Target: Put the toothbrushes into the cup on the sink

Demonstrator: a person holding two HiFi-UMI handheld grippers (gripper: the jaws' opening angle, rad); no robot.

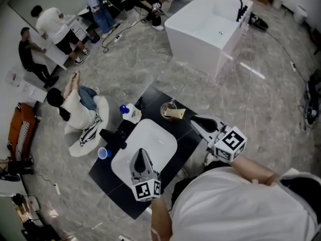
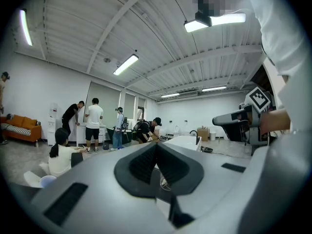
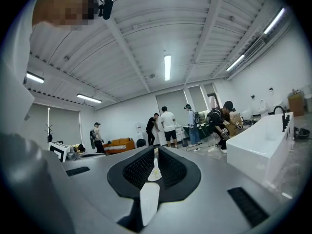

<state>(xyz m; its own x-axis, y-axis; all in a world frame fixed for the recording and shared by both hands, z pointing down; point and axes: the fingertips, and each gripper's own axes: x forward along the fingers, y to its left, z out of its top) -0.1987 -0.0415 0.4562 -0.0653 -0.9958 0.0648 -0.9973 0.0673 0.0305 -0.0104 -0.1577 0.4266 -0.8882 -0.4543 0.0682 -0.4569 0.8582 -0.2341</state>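
A glass cup (image 1: 170, 112) with a yellowish thing in it stands on the black counter (image 1: 150, 97), just behind the white sink basin (image 1: 160, 137). My right gripper (image 1: 195, 120) points level, its tips a short way right of the cup. In the right gripper view its jaws (image 3: 156, 151) are shut on a thin white toothbrush (image 3: 149, 201), whose handle runs back toward the camera. Over the basin's near part, my left gripper (image 1: 142, 153) is held level. Its jaws (image 2: 156, 145) are shut with nothing between them.
A white bottle with a blue cap (image 1: 129, 112) and a black faucet (image 1: 114, 137) sit left of the basin; a blue cup (image 1: 102, 153) is at the counter's left edge. A white bathtub (image 1: 208, 26) stands beyond. A person sits on the floor (image 1: 75, 109) to the left; several others stand farther off.
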